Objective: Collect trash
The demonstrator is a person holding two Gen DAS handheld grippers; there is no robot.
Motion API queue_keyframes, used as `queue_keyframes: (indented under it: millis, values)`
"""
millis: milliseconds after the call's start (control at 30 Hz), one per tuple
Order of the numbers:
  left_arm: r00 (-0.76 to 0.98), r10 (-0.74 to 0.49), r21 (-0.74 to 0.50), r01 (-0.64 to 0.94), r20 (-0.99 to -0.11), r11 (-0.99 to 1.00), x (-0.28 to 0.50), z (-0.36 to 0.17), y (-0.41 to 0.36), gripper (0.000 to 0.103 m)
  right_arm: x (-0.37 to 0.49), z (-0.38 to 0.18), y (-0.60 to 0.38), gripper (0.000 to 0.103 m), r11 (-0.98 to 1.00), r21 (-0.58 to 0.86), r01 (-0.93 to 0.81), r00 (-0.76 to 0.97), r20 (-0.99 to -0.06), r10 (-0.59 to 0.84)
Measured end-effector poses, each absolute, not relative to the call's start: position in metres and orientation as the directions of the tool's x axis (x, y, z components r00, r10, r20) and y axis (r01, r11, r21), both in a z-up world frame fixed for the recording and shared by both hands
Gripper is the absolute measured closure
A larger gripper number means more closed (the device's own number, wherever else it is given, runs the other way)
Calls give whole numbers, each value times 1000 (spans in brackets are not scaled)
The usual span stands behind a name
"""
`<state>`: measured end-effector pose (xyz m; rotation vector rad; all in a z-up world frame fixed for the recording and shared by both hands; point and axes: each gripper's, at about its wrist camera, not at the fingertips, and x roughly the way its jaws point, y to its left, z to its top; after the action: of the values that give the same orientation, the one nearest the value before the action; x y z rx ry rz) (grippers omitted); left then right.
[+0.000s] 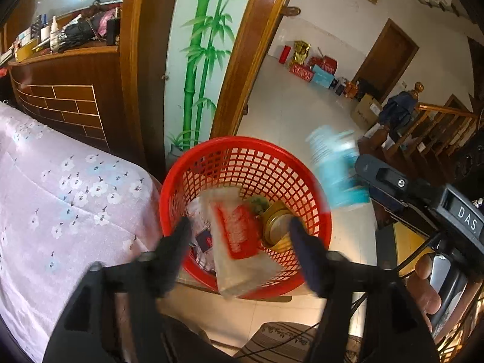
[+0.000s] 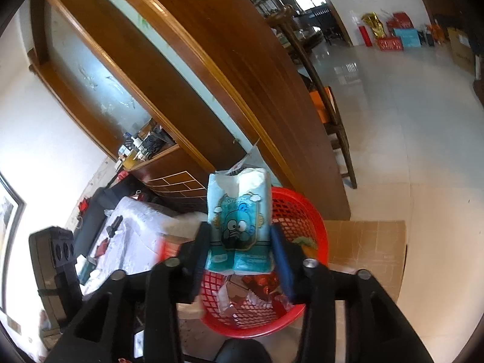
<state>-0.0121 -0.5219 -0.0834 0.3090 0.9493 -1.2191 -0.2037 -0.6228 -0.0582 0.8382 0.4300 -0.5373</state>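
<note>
fingers [image 2: 202, 243] of the right gripper [image 2: 240, 242] pinch a light blue cartoon-print tissue pack [image 2: 239, 220] from both sides, held upright over the red plastic mesh basket [image 2: 302, 211]. left gripper [image 1: 239, 236] hovers over the same basket, spread wide, holding nothing. basket already holds a clear wrapper with red print [image 1: 239, 236] and a gold round tin lid [image 1: 276, 224]. risks: soft pack squashes and slips sideways; released off-centre it clips the rim and drops to the tiled floor [image 1: 296, 112]; grippers crowd together and bump.

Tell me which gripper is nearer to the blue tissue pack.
Right. The right gripper has the blue tissue pack clamped between its jaws above the red basket. The left gripper is open over the basket, apart from the pack.
</note>
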Motion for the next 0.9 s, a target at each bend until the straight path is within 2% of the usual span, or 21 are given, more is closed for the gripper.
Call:
queue_keyframes:
  millis: [100, 167, 233, 333, 533, 667, 833, 900]
  values:
    - [58, -682, -259, 899, -729, 353, -15, -74, -507, 29, -211, -54, -619, 45, 550, 600, 582, 803, -531, -271]
    - [88, -691, -239, 901, -717, 362, -19, -66, -494, 23, -213, -48, -613, 45, 563, 594, 575, 808, -522, -275]
    - [122, -701, -220, 900, -703, 377, -22, -58, -480, 22, -213, -43, -606, 44, 576, 587, 568, 812, -514, -277]
    - [188, -722, -186, 895, -666, 404, -30, -43, -449, 16, -216, -33, -591, 38, 600, 579, 552, 822, -497, -277]
    - [339, -731, -128, 856, -592, 501, -48, -14, -390, 16, -222, -8, -546, 25, 656, 519, 549, 822, -476, -311]
    - [402, -718, -107, 829, -568, 549, -56, 4, -356, 16, -230, 7, -514, 25, 675, 464, 573, 806, -471, -360]
    - [460, -707, -69, 811, -536, 580, -70, 22, -318, 14, -243, 27, -473, 19, 692, 411, 594, 793, -445, -417]
    - [502, -696, -40, 796, -513, 604, -78, 28, -305, 10, -246, 33, -457, 18, 694, 374, 615, 777, -441, -450]
